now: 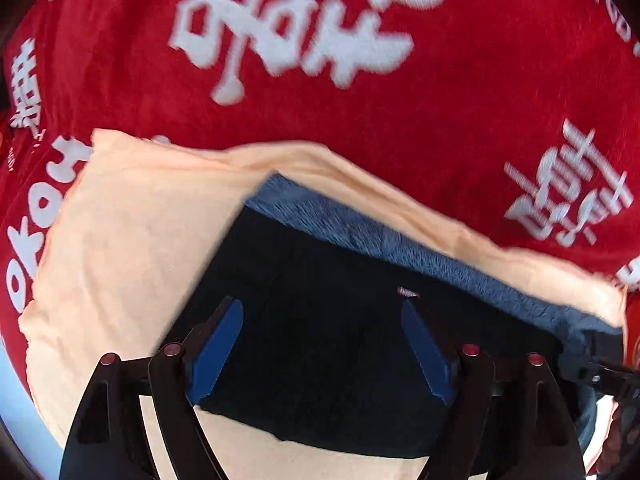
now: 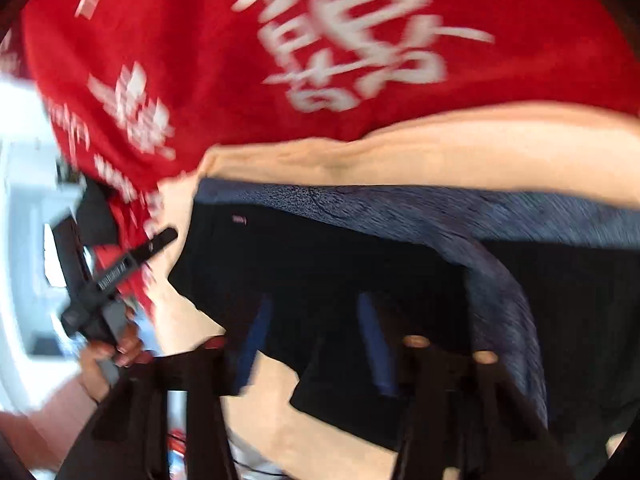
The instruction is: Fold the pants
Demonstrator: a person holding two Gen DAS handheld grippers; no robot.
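- The folded dark pants [image 1: 320, 352] are seen lying on a peach cloth [image 1: 120, 240] over a red printed cover [image 1: 440, 120].
- The left tool [image 1: 322, 344] is held open above them.
- The right tool [image 2: 316, 340] (blurred) is also spread open.

The right wrist view is smeared by motion blur, so the white lettering on the red cloth [image 2: 248, 40] cannot be read. The pants [image 2: 328, 264] are cut off at the right edge and partly covered by the right gripper [image 2: 316, 340], whose blue fingertips [image 2: 372, 344] are blurred. In the left wrist view, the small tag [image 1: 407, 291] is too small to be read.
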